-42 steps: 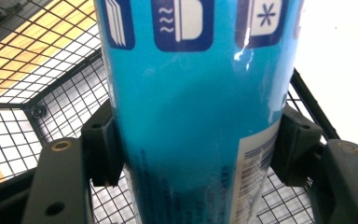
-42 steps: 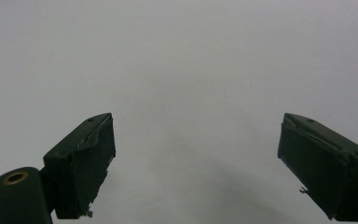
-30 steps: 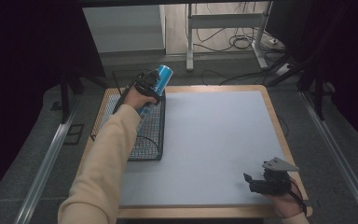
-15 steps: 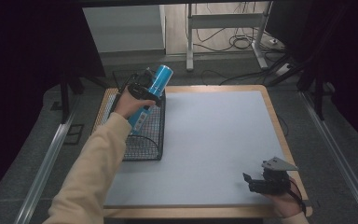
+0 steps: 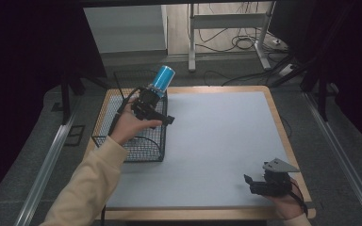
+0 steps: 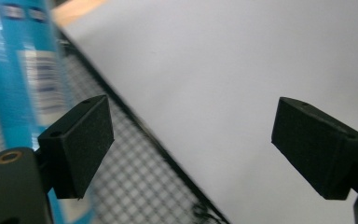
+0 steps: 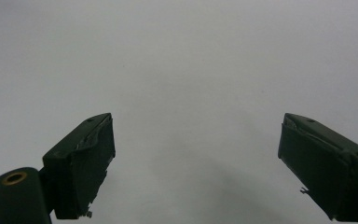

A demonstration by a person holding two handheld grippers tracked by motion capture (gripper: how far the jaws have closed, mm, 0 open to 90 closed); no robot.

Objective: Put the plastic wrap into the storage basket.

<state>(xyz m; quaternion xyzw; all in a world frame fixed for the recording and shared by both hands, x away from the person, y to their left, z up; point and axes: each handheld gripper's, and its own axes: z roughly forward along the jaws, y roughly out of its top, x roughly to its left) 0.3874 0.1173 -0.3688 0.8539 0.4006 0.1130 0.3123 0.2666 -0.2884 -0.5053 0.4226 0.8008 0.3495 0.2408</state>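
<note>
A blue can (image 5: 162, 78) leans upright in the far right corner of a black wire basket (image 5: 122, 143), its top above the rim. My left gripper (image 5: 166, 118) hovers over the basket's right edge, just in front of the can and apart from it. Its jaws have just opened wide and eased in slightly, with nothing between them. In the left gripper view the can (image 6: 21, 79) is at the left, beside the open left gripper (image 6: 191, 144), over the mesh (image 6: 135, 186). My right gripper (image 5: 250, 182) rests open near the front right of the mat; its jaws (image 7: 196, 158) are empty.
A white mat (image 5: 221, 136) covers the wooden table (image 5: 283, 127). The basket stands along the mat's left side. Beyond the table's far edge are desk legs and cables (image 5: 235, 44) on the floor. Metal rails (image 5: 47, 165) run along both sides.
The left gripper has let go of the blue can, which now leans in the basket's far corner. The hand has moved right and toward me. The right gripper has stayed put.
</note>
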